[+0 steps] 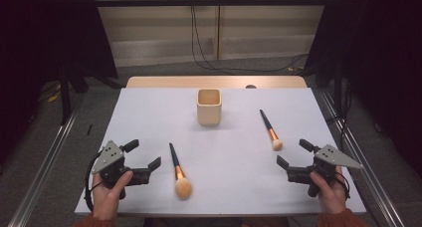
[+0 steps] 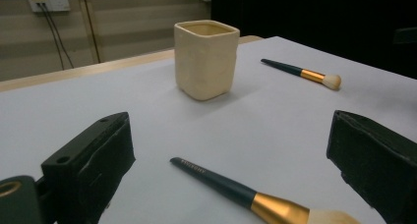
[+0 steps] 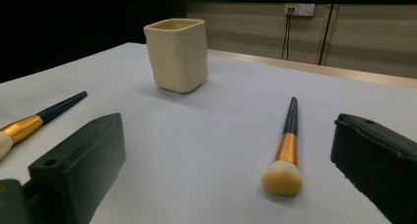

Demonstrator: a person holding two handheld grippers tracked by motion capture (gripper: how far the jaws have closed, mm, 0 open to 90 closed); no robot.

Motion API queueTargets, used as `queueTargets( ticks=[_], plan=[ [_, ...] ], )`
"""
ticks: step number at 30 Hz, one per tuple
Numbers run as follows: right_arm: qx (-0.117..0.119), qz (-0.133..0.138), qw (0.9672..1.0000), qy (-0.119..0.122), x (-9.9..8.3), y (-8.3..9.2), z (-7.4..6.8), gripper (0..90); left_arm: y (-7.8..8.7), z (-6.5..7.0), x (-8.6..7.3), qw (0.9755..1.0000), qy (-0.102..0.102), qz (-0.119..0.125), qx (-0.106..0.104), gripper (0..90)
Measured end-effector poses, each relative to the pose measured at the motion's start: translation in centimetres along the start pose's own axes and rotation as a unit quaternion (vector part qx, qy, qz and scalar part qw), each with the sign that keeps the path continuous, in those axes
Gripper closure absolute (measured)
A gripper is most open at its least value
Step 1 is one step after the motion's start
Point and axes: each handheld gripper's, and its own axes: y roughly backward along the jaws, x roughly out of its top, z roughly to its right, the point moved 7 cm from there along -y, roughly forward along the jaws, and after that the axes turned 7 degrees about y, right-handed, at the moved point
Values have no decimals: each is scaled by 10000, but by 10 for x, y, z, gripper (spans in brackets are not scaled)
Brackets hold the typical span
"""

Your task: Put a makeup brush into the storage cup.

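A cream square cup (image 1: 208, 106) (image 2: 206, 59) (image 3: 176, 54) stands upright near the table's far middle. Two makeup brushes with dark handles and gold ferrules lie flat on the white table. The larger brush (image 1: 178, 171) (image 2: 246, 194) (image 3: 29, 123) lies front left of centre, bristles toward me. The smaller brush (image 1: 269, 130) (image 2: 305, 74) (image 3: 287, 145) lies right of the cup. My left gripper (image 1: 145, 155) (image 2: 231, 170) rests open at the front left, just left of the larger brush. My right gripper (image 1: 293, 153) (image 3: 226, 165) rests open at the front right, near the smaller brush's bristles. Neither holds anything.
The white table top (image 1: 219, 187) sits on a wooden table (image 1: 159, 81). Metal rails (image 1: 45, 162) run along both sides on the floor. Cables (image 1: 199, 48) hang from a wall socket behind the table. Dark curtains flank the space.
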Motion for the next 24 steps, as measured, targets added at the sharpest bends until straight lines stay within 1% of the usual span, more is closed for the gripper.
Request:
queueTargets(
  ticks=[2, 4, 6, 11, 15, 17, 21, 24],
  plan=[
    [7, -8, 10000, 22, 0, 0, 0, 0, -2, 1, 3, 10000, 13, 23, -32, 37],
    [11, -14, 10000, 9, 0, -1, 0, 0, -6, 1, 7, 10000, -24, 51, -60, 37],
    [19, -22, 10000, 23, -1, -1, 0, 0, -9, 2, 8, 9999, -24, 62, -90, 37],
    [18, -14, 10000, -10, 0, 0, -1, 0, -16, 3, 12, 9998, -99, 74, -128, 36],
    [21, -15, 10000, -9, 0, 0, 0, 0, -20, 3, 16, 9997, -154, 55, -156, 35],
    [15, -16, 10000, -15, 0, -1, 0, 0, -22, 1, 18, 9997, -161, 78, -148, 35],
    [18, -33, 10000, 21, -1, -1, 0, 0, -27, 0, 21, 9996, -180, 112, -194, 35],
    [25, -24, 10000, -3, -1, -1, -1, 0, -31, -1, 24, 9995, -201, 106, -225, 35]
  ],
)
